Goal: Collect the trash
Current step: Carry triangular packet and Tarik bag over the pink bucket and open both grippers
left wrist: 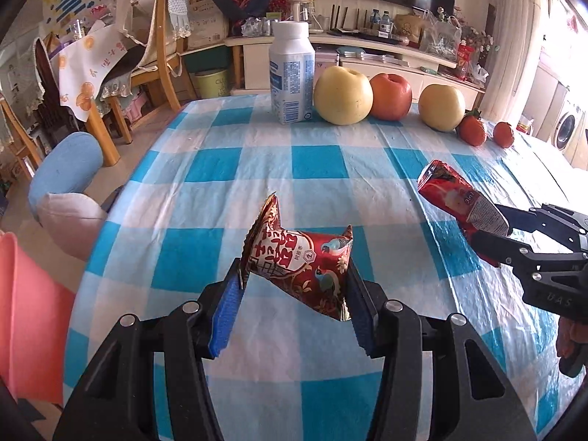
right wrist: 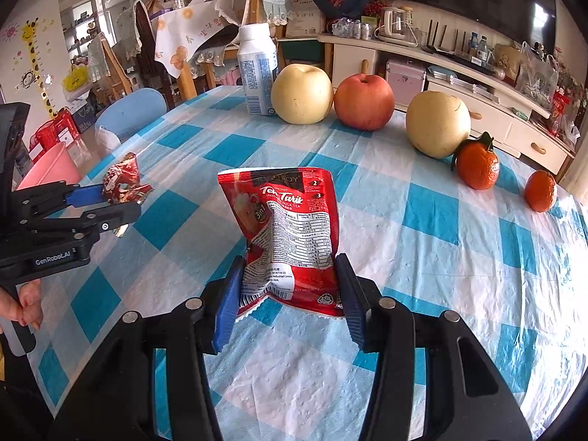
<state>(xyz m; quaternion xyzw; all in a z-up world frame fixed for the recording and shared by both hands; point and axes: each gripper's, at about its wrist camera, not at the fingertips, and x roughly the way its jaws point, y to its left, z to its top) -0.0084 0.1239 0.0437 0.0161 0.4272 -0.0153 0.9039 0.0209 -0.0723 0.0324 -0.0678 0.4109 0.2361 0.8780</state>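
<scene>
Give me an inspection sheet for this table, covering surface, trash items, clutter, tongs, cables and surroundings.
Surface: blue and white checked tablecloth, wrinkled.
Job's things: red patterned snack wrapper in the left tongs; red milk tea sachet in the right tongs. Both are lifted off the cloth.
Clutter: white bottle, two yellow pears, a red apple, two small oranges, lined up along the far edge.
Grippers: both tongs closed on their wrappers.
Cables: nothing seen on the table.
Surroundings: pink bin beside the table, blue chair, wooden chairs, TV cabinet.
</scene>
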